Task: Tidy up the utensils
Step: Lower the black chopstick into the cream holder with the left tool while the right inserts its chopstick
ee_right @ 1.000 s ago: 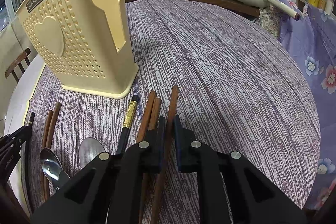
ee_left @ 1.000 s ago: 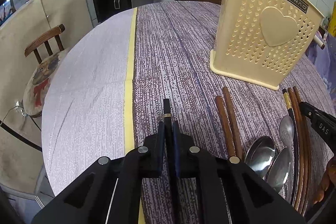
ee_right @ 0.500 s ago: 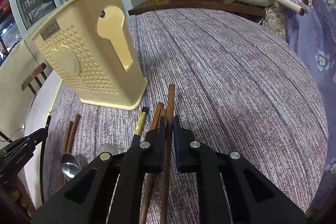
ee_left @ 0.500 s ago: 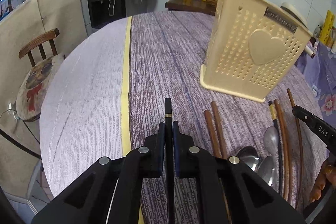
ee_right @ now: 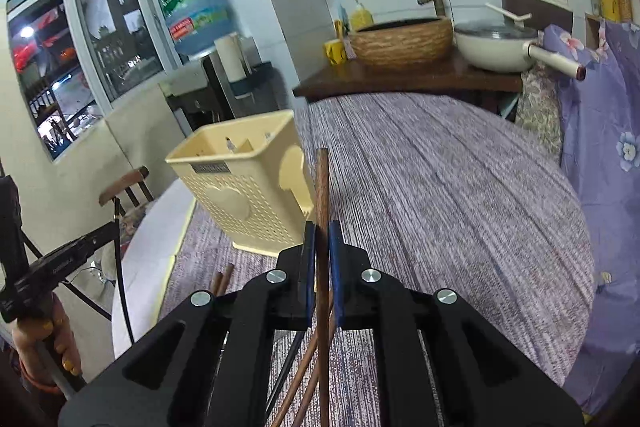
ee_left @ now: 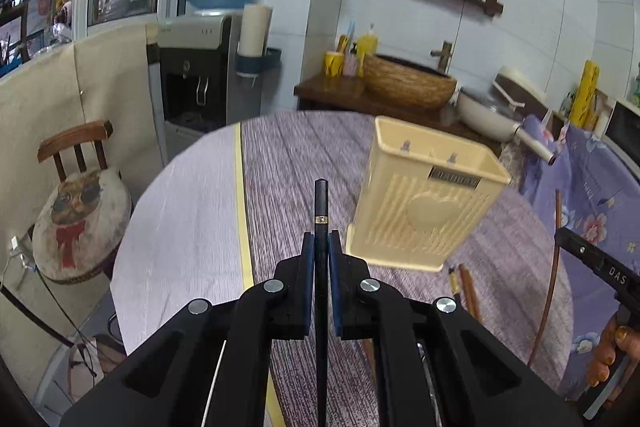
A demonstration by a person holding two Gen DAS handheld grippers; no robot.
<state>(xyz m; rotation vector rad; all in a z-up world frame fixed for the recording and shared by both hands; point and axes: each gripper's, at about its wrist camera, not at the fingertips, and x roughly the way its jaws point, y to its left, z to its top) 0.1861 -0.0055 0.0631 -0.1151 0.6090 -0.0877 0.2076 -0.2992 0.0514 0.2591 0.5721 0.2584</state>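
My left gripper (ee_left: 321, 241) is shut on a black chopstick (ee_left: 321, 203) with a gold band, held up in the air over the table. My right gripper (ee_right: 320, 231) is shut on a brown wooden chopstick (ee_right: 322, 183), also lifted. The cream perforated utensil holder (ee_left: 424, 203) with a heart stands upright on the purple tablecloth, ahead and right of the left gripper; in the right wrist view the holder (ee_right: 244, 187) is ahead and left. More brown chopsticks (ee_left: 466, 291) lie on the cloth below. The right gripper with its chopstick shows at the left wrist view's right edge (ee_left: 592, 259).
The round table (ee_right: 440, 179) has a white part with a yellow stripe (ee_left: 240, 203) on the left. A wooden chair (ee_left: 76, 195) with a cushion stands left. A water dispenser (ee_left: 200, 67), a woven basket (ee_right: 400, 39) and a pan (ee_right: 496, 43) are behind the table.
Both grippers have risen well above the table, each carrying its chopstick. The holder and the utensils on the cloth now sit lower and farther off in both views.
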